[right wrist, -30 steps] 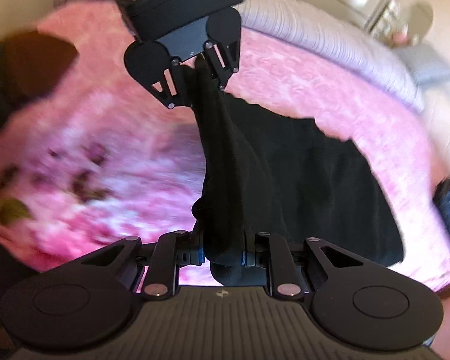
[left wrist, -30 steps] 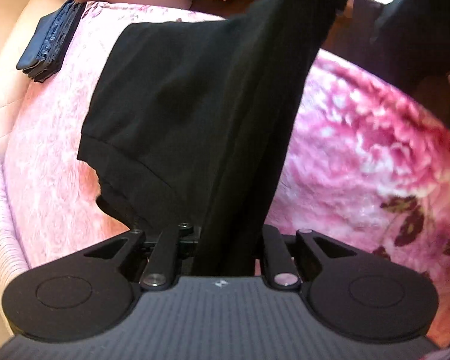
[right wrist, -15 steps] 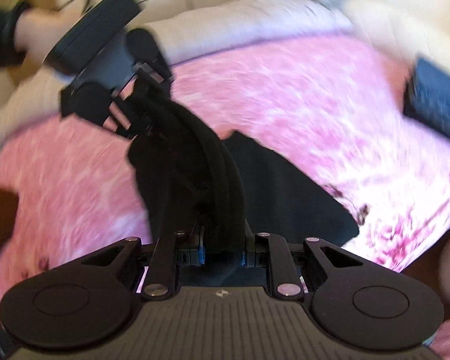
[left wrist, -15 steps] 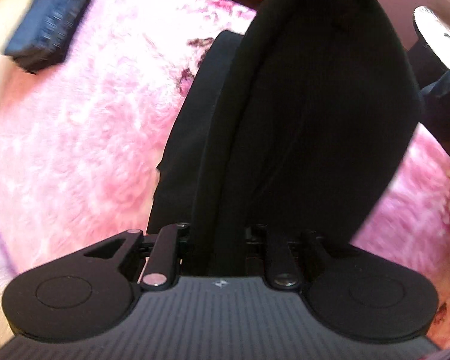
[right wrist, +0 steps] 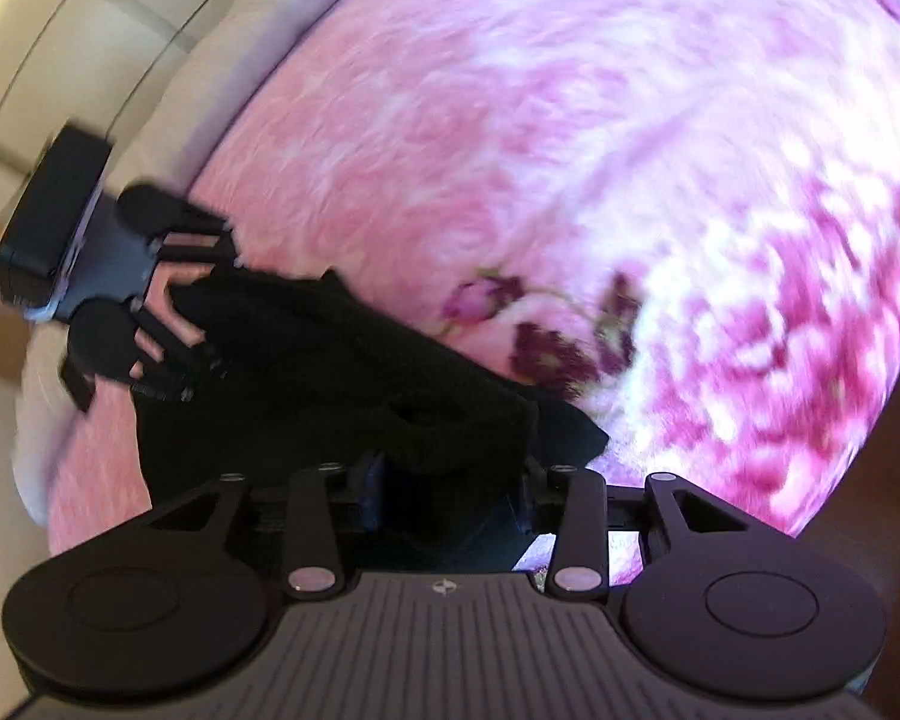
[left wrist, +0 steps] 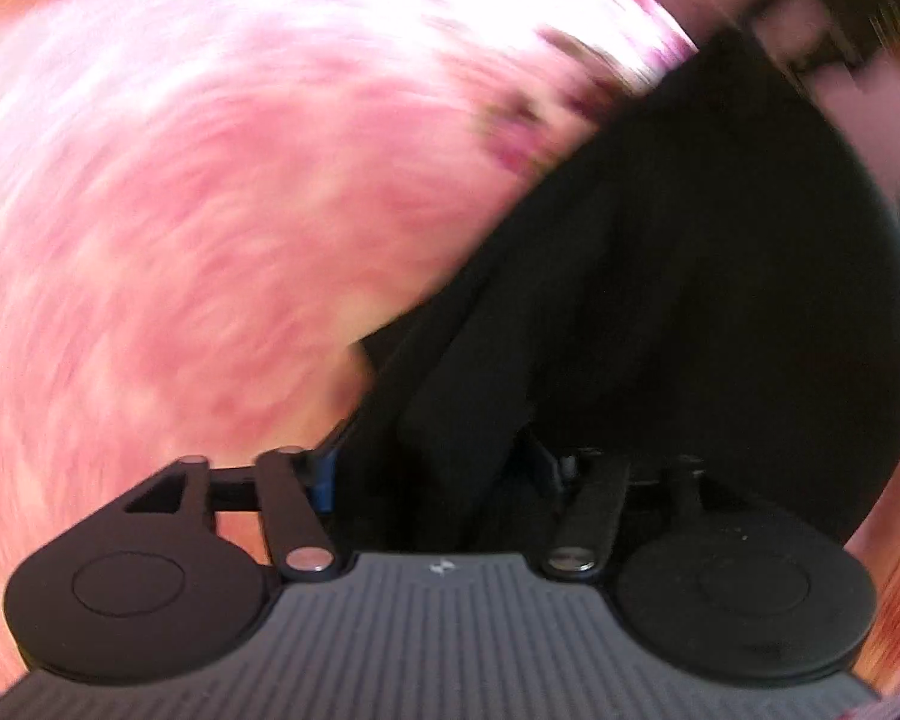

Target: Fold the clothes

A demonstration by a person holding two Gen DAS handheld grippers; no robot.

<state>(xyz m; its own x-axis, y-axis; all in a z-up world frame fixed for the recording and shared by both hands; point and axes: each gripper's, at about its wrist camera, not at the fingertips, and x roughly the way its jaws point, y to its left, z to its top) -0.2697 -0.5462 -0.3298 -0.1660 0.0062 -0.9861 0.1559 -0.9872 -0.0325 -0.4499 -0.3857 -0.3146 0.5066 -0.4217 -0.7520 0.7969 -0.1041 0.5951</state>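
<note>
A black garment (left wrist: 690, 276) hangs bunched between my two grippers above a pink flowered bedspread (left wrist: 210, 180). My left gripper (left wrist: 438, 468) is shut on one end of it; the cloth fills the gap between its fingers. My right gripper (right wrist: 450, 480) is shut on the other end of the garment (right wrist: 342, 372), which stretches across to the left gripper (right wrist: 192, 324) seen at the left of the right wrist view. Both views are blurred by motion.
The pink bedspread (right wrist: 570, 150) covers most of both views. A pale bed edge (right wrist: 210, 72) and white wall panels (right wrist: 42, 18) lie at the upper left of the right wrist view. A dark floor strip (right wrist: 858, 510) shows at the lower right.
Both grippers have swung with the garment still gripped; it now bunches shorter between them. The folded blue clothes and the garment's spread part have left view.
</note>
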